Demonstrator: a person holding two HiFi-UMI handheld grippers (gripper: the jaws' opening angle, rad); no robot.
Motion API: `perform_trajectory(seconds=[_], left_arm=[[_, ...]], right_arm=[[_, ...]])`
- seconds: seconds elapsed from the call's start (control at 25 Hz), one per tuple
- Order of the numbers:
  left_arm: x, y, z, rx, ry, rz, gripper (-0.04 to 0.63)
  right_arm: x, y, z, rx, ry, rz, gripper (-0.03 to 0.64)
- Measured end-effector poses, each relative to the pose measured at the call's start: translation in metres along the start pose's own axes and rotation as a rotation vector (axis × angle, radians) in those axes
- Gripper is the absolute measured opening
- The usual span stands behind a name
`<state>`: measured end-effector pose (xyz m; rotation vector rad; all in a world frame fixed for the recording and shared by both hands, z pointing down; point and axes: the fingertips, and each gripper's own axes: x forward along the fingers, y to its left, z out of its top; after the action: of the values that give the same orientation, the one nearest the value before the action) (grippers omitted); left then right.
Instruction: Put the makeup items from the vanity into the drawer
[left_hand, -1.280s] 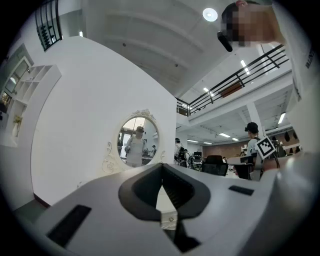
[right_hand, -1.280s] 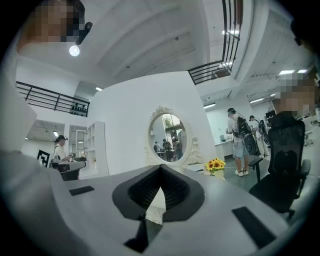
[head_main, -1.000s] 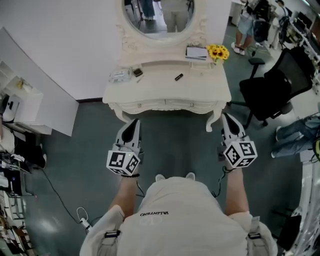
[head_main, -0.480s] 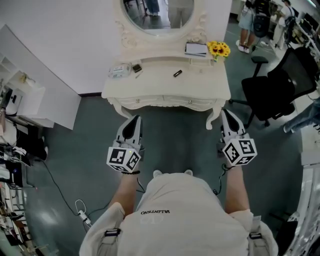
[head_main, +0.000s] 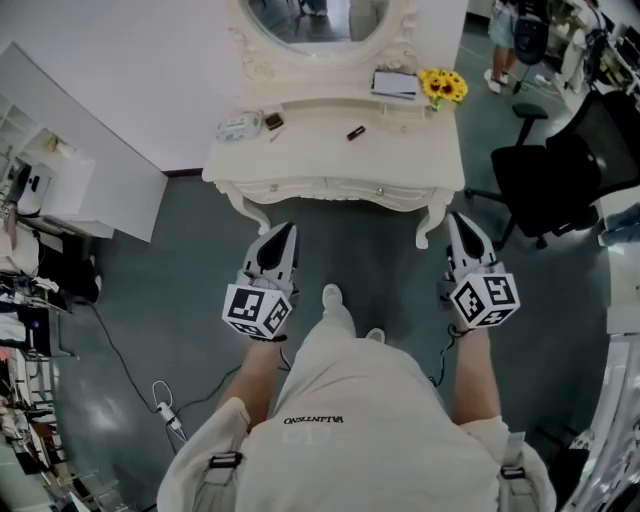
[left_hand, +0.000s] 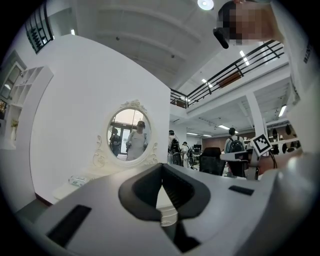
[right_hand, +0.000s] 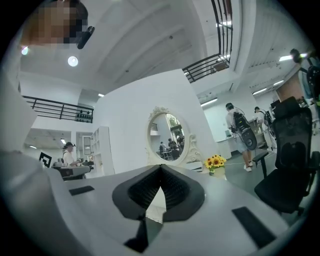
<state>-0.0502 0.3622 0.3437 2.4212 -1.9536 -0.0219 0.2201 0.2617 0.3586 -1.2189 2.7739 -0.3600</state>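
The cream vanity (head_main: 330, 160) stands ahead against the wall under an oval mirror (head_main: 322, 20). Its drawer front (head_main: 328, 187) is closed. On top lie a clear case (head_main: 240, 126), a small dark compact (head_main: 273, 120), a black lipstick tube (head_main: 355, 132) and a flat palette (head_main: 395, 84). My left gripper (head_main: 284, 231) and right gripper (head_main: 460, 220) hang over the floor short of the vanity, both shut and empty. The mirror (left_hand: 131, 134) shows beyond the left gripper (left_hand: 161, 172). The right gripper (right_hand: 160, 172) points at the mirror (right_hand: 169, 136).
Sunflowers (head_main: 443, 86) stand at the vanity's right rear corner. A black office chair (head_main: 555, 170) is to the right, a white shelf unit (head_main: 70, 190) to the left. A cable (head_main: 130, 390) trails on the floor at left. People stand at the far right.
The person has stepped toward the vanity, one foot now forward. The vanity sits lower and nearer in the head view. Both grippers stay shut and empty.
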Motion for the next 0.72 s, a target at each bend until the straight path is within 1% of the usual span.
perform_trajectory(seconds=[0.16, 0.28, 0.48, 0.72], left_arm=[[0.010, 0.008, -0.011, -0.026, 0.007, 0.001, 0.000], [0.025, 0.011, -0.018, -0.044, 0.008, -0.016, 0.000], [0.062, 0.024, -0.020, -0.058, 0.004, -0.055, 0.000], [0.112, 0.056, -0.018, -0.077, -0.005, -0.087, 0.000]], right_arm=[[0.008, 0.004, -0.013, -0.002, 0.016, 0.006, 0.009], [0.014, -0.002, -0.019, -0.005, 0.026, -0.011, 0.009], [0.040, -0.018, -0.009, -0.001, 0.020, -0.053, 0.009], [0.090, -0.031, -0.002, -0.015, 0.035, -0.082, 0.009]])
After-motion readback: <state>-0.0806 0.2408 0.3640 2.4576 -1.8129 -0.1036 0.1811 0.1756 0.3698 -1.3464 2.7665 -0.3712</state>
